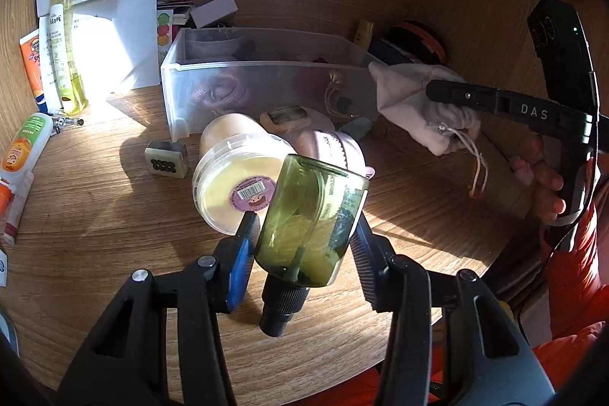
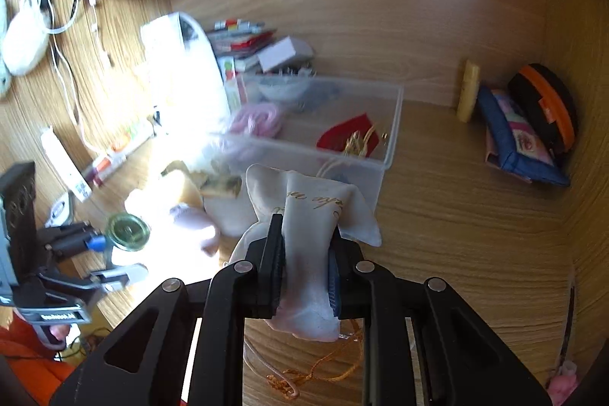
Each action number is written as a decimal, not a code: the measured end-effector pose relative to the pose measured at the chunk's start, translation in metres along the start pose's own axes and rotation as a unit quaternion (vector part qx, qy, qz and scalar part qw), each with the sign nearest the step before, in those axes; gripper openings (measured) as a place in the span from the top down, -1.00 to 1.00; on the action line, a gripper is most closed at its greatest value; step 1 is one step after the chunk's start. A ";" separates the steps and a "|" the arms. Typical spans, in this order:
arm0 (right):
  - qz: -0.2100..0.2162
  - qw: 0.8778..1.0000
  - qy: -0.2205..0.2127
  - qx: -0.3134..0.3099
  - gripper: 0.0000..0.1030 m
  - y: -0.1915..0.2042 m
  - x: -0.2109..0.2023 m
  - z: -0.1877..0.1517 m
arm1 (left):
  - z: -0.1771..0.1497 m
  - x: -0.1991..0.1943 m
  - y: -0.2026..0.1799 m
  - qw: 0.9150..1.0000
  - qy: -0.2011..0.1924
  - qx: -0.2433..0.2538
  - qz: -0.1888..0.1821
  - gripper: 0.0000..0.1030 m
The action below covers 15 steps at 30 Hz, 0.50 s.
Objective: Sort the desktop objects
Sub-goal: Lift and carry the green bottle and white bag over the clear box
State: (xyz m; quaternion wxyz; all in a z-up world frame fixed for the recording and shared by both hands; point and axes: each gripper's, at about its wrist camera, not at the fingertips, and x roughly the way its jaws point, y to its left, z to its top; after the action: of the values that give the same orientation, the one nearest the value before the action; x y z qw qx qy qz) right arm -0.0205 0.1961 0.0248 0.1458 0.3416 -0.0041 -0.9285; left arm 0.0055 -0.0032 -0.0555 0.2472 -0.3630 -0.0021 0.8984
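Note:
My left gripper (image 1: 304, 219) is shut on a dark green translucent bottle (image 1: 312, 215). The bottle hangs above the desk, its black cap toward the camera and its base pointing away. In the right wrist view the same bottle (image 2: 127, 231) sits in the left gripper (image 2: 118, 253) at the left edge. My right gripper (image 2: 305, 227) is shut on a white drawstring cloth pouch (image 2: 308, 215) with gold lettering, and orange and pink cords dangle below it. From the left wrist view, the pouch (image 1: 415, 101) hangs from the right gripper (image 1: 434, 92) beside the clear bin.
A clear plastic bin (image 1: 266, 67) with pink cord and a red item stands mid-desk. In front of it lie a cream jar (image 1: 236, 185), a pink jar (image 1: 327, 147) and a mahjong tile (image 1: 166, 158). Tubes and a tall spray bottle (image 1: 64, 37) line the left. A blue pouch (image 2: 510, 139) and a round black-orange case (image 2: 548, 101) lean at the right.

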 end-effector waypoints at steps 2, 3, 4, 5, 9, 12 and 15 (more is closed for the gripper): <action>-0.001 1.000 -0.011 0.003 0.67 -0.003 -0.006 0.004 | 0.001 0.000 0.000 1.000 -0.002 -0.002 -0.001 0.08; 0.001 1.000 -0.017 0.007 0.67 -0.005 -0.010 0.006 | 0.002 -0.001 0.000 1.000 -0.005 -0.003 -0.003 0.08; 0.001 1.000 -0.021 0.011 0.67 -0.006 -0.011 0.009 | 0.003 -0.002 0.000 1.000 -0.007 -0.004 -0.003 0.08; 0.003 1.000 -0.025 0.013 0.67 -0.009 -0.014 0.011 | 0.004 -0.003 0.000 1.000 -0.010 -0.005 -0.006 0.08; 0.004 0.999 -0.037 0.033 0.67 -0.021 -0.019 0.014 | 0.007 -0.006 0.000 1.000 -0.019 -0.010 -0.009 0.08; 0.007 0.998 -0.034 0.051 0.67 -0.030 -0.018 0.013 | 0.010 -0.006 0.002 1.000 -0.026 -0.013 -0.008 0.08; 0.002 0.997 -0.041 0.063 0.67 -0.039 -0.024 0.011 | 0.014 -0.007 0.004 0.999 -0.033 -0.019 -0.011 0.08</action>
State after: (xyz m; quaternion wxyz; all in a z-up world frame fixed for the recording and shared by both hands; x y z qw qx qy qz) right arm -0.0208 0.2394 0.0443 0.1253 0.3120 -0.0692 -0.9392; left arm -0.0014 -0.0080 -0.0408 0.2500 -0.3377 -0.0313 0.9069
